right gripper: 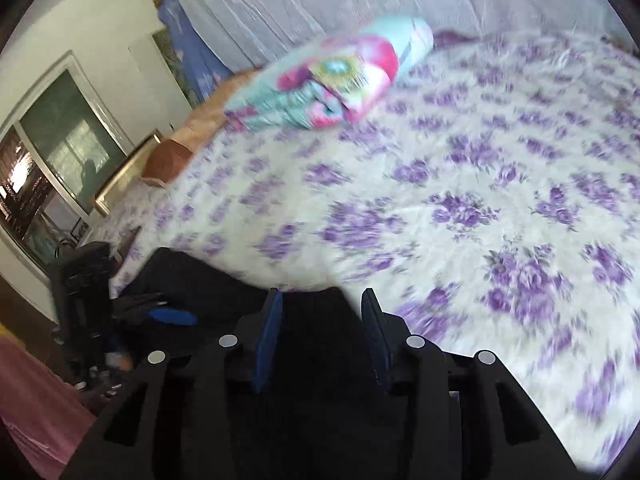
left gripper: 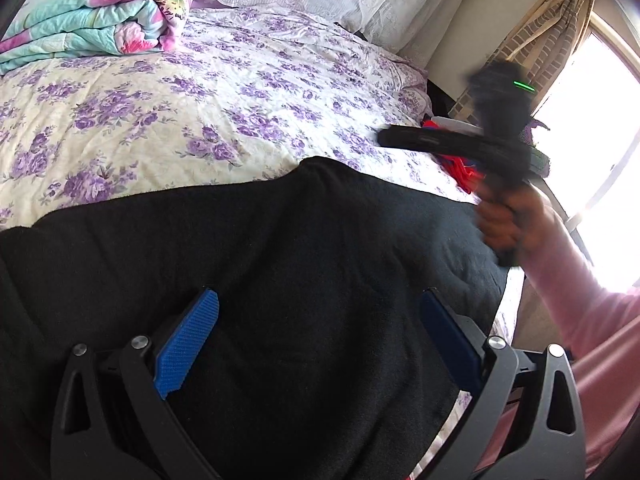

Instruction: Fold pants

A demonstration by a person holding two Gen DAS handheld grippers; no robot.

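Observation:
The black pants (left gripper: pixel 260 248) lie spread on the bed's flowered sheet (left gripper: pixel 180 120). My left gripper (left gripper: pixel 320 300) hovers just over them with its blue pads (left gripper: pixel 192 340) wide apart and nothing between them. My right gripper shows in the left wrist view (left gripper: pixel 460 144), blurred, held in a hand above the pants' right end. In the right wrist view the right gripper (right gripper: pixel 318 300) has its pads (right gripper: pixel 268 340) apart over the edge of the pants (right gripper: pixel 200 276), gripping nothing. The left gripper's blue pad (right gripper: pixel 172 316) appears at the left there.
A folded teal and pink quilt (left gripper: pixel 100 16) lies at the head of the bed, also in the right wrist view (right gripper: pixel 328 80). Red and blue cloth (left gripper: pixel 460 168) sits at the bed's right edge. A bright window (left gripper: pixel 592 140) is on the right.

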